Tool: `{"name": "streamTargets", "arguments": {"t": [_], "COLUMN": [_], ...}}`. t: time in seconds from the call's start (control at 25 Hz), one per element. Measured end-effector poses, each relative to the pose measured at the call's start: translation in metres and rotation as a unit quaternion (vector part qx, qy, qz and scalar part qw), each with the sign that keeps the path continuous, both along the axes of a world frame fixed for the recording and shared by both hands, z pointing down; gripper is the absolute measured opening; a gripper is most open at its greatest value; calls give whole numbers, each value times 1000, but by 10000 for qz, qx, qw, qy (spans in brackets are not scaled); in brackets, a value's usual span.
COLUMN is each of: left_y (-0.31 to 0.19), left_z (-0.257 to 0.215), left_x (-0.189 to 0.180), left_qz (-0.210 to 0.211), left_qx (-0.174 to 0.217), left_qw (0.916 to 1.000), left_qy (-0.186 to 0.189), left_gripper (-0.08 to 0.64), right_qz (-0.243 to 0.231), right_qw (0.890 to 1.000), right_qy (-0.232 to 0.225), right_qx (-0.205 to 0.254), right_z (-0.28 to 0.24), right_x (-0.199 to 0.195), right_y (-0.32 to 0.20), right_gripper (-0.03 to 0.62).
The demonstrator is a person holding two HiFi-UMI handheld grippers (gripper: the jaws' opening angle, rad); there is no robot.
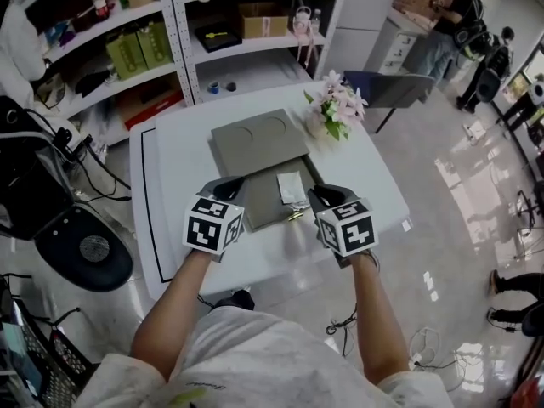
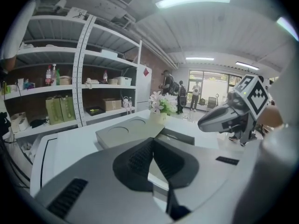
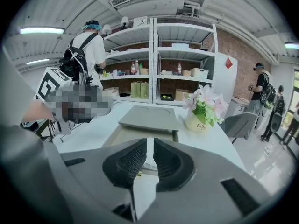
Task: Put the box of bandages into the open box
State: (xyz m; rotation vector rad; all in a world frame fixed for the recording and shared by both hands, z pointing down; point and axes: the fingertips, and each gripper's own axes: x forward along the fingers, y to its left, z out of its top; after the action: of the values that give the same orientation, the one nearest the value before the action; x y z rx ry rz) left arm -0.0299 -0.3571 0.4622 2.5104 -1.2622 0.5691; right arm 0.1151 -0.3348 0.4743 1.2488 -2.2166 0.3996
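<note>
The grey open box (image 1: 265,195) lies in the middle of the white table (image 1: 170,177), its lid (image 1: 259,140) flat behind it. A small white box of bandages (image 1: 291,188) rests inside the open box at its right side. My left gripper (image 1: 231,185) hovers at the box's front left corner and is shut with nothing in it. My right gripper (image 1: 316,195) is at the front right corner, just right of the bandages, also shut and empty. The left gripper view shows the lid (image 2: 128,130) beyond the closed jaws; the right gripper view shows the open box (image 3: 122,135) ahead.
A pot of pink flowers (image 1: 335,109) stands at the table's back right, beside the lid. Shelving (image 1: 212,32) with boxes and bags runs behind the table. A grey chair (image 1: 395,87) sits at the far right. People stand further off.
</note>
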Motion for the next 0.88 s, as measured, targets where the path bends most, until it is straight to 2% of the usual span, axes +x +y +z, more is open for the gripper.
{"name": "streamTargets", "arguments": {"t": [0.36,0.64,0.88], "left_y": [33,59,75], "left_z": [-19,-29,-33], "left_x": [9,18,24], "left_qz": [-57,-88,-93], "left_qx": [208,323,376], "left_qw": [9998,9994,9992], "left_qy": [10,-10,-48], "left_gripper": [6,6,6], "right_qz": [108,228,341], "right_qw": [9983,9931,9903], "right_qy": [-290,-738,-821], "right_qx": [485,878,1069], "right_z": [-46,-72,-83], "right_x": [15,26,34], "right_y": [39,69,84], "right_gripper": [46,3,3]}}
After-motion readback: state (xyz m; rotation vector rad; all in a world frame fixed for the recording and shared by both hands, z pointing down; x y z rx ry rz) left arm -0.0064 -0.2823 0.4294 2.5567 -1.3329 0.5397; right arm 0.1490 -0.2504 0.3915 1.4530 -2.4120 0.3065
